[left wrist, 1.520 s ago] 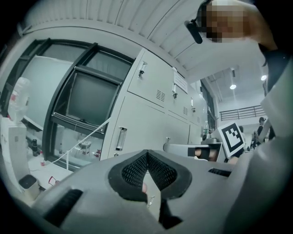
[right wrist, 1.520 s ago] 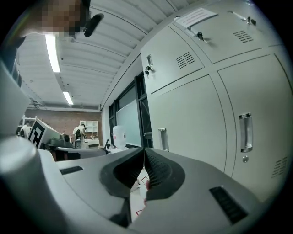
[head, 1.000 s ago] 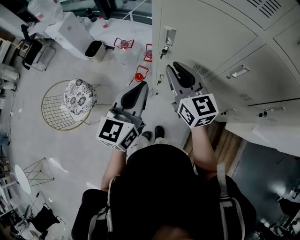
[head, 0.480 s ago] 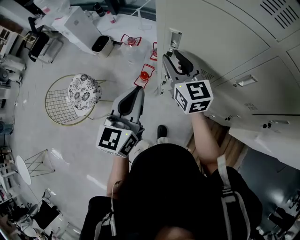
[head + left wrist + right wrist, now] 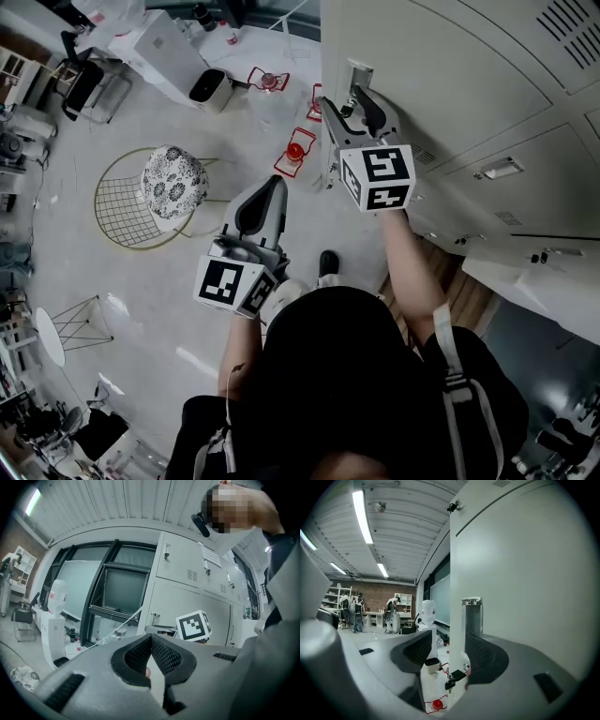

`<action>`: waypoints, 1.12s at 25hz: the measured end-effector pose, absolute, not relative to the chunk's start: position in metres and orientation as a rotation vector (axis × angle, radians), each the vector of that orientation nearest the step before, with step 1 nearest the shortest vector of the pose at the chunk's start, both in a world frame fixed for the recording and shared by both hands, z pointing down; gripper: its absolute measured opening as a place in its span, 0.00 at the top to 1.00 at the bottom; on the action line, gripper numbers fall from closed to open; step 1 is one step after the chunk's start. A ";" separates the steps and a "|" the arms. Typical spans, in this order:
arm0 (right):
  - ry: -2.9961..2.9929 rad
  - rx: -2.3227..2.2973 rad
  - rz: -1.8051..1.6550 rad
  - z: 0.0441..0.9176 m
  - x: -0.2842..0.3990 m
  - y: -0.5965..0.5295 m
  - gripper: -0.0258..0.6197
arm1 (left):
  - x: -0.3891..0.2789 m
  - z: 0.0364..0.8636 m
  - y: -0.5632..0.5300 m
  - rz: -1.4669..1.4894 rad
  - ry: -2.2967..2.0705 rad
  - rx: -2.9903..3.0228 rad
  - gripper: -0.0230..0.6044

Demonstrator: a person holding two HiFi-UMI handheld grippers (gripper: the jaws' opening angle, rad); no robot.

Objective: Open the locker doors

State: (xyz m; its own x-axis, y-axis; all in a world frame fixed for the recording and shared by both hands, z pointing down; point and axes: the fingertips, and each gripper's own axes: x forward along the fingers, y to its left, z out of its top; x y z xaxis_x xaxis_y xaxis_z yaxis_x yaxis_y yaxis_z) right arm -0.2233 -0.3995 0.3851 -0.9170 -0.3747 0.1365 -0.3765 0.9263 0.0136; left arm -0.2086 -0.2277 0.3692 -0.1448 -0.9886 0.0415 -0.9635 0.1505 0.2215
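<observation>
Grey lockers [image 5: 459, 84] fill the right of the head view. A small metal handle [image 5: 357, 73] sits near the left edge of one closed door, with keys [image 5: 454, 677] hanging lower on that edge. My right gripper [image 5: 349, 101] is raised just short of this handle. Its jaws are opening and touch nothing. In the right gripper view the handle [image 5: 472, 603] and the door edge show in the gap of the right gripper [image 5: 449, 641]. My left gripper [image 5: 265, 190] hangs lower, away from the lockers. The left gripper [image 5: 151, 641] is shut and empty.
A wire chair with a patterned cushion [image 5: 169, 187] stands on the floor at left. Red-capped bottles in wire holders [image 5: 296, 150] sit near the locker's corner. A white bin [image 5: 208, 89] stands further back. A lower locker door [image 5: 534, 272] stands ajar at right. People [image 5: 356, 611] stand far off.
My right gripper has risen along the locker edge toward the metal handle, and its jaws have spread apart. The left gripper has stayed about where it was.
</observation>
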 end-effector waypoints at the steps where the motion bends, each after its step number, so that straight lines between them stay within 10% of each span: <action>1: -2.943 0.586 0.008 0.385 -0.225 -0.401 0.62 | -0.210 0.369 -0.227 -0.210 -2.245 1.926 0.93; 28: -2.922 0.626 0.068 0.385 -0.225 -0.364 0.57 | -0.218 0.368 -0.211 -0.225 -2.162 2.014 0.94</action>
